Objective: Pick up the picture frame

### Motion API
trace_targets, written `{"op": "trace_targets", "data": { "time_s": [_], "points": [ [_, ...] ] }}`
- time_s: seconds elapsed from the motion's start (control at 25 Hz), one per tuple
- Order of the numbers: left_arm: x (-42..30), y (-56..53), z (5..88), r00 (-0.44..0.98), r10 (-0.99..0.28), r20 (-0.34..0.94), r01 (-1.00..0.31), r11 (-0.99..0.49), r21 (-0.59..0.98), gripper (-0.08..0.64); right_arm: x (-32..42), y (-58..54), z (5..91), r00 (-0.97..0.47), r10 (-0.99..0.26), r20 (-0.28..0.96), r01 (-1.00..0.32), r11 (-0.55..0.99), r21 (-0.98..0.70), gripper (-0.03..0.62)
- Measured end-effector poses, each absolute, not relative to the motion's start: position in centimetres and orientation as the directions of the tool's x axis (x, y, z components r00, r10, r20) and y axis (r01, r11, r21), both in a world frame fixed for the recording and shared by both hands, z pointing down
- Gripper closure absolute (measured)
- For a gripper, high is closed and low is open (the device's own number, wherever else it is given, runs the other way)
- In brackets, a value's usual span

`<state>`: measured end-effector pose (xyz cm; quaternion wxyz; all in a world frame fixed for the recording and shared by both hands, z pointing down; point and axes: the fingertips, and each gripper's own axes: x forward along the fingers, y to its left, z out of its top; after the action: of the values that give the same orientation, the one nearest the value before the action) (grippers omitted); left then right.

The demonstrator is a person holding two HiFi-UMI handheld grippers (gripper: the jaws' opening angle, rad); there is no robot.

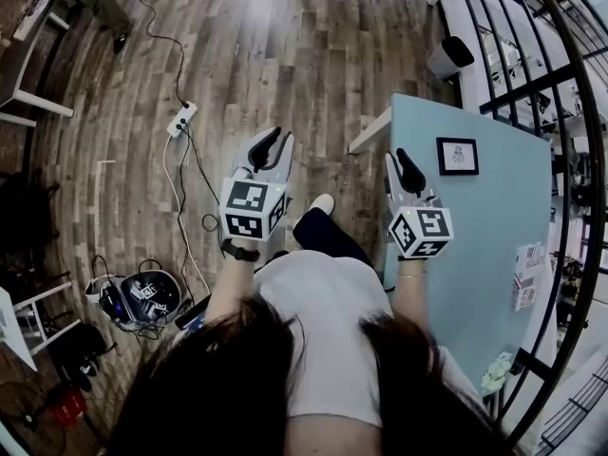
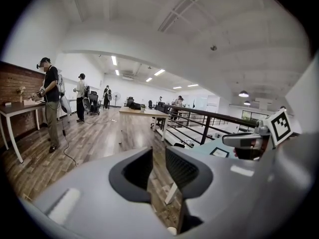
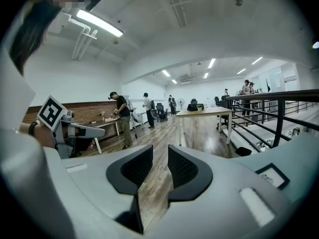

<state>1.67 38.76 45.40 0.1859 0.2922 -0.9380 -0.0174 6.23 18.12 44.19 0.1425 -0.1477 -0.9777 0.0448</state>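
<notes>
Holds the left gripper [image 1: 271, 145] out over the wooden floor [image 1: 285, 46], left of the light blue table [image 1: 475, 255], jaws parted by a narrow gap and closed on nothing, with only floor showing through the gap. Holds the right gripper [image 1: 407, 169] alongside, over the table's left edge, jaws likewise apart, a little wider, and empty. Keeps the two grippers well apart, both pointing away from the body, each marker cube turned up toward the head view.

Stands on that floor, which fills the left and far parts of the scene. Faces the table on the right, white-legged, its long side running near to far. Meets a black railing [image 1: 532, 84] curving along the table's right side and past its far end. Takes in a person [image 2: 50, 103] standing at another table far off to the left, with more people beyond.

Shows a round dark bag [image 1: 150, 297] on the floor at near left, with cables around it. Shows papers [image 1: 525, 274] at the table's right edge.

Finds the picture frame [image 1: 457, 156] lying flat on the table toward its far end, black-edged with a white mount, just beyond and right of the right gripper's tips, apart from them and outside the jaws. Shows a white power strip [image 1: 181, 120] on the floor at far left, with a cable [image 1: 179, 207] trailing nearward from it
</notes>
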Motion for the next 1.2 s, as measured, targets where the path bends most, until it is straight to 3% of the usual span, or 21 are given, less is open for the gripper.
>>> {"op": "trace_targets", "data": {
  "time_s": [0.68, 0.92, 1.2],
  "points": [
    [-8.7, 29.9, 43.8, -0.697, -0.633, 0.337, -0.639, 0.762, 0.109, 0.474, -1.0, 10.2, 43.7, -0.948, 0.205, 0.244, 0.171, 0.973, -0.152, 0.522],
    [-10.1, 24.5, 44.1, -0.593, -0.721, 0.36, -0.739, 0.664, 0.114, 0.474, 0.0, 6.0, 43.8, -0.967, 0.065, 0.248, 0.021, 0.984, -0.176, 0.522],
    [-11.4, 13.4, 44.5, -0.384, -0.851, 0.358, -0.883, 0.452, 0.126, 0.474, 2.7, -1.7, 44.4, -0.949, -0.168, 0.267, -0.22, 0.959, -0.178, 0.522]
  ]
}}
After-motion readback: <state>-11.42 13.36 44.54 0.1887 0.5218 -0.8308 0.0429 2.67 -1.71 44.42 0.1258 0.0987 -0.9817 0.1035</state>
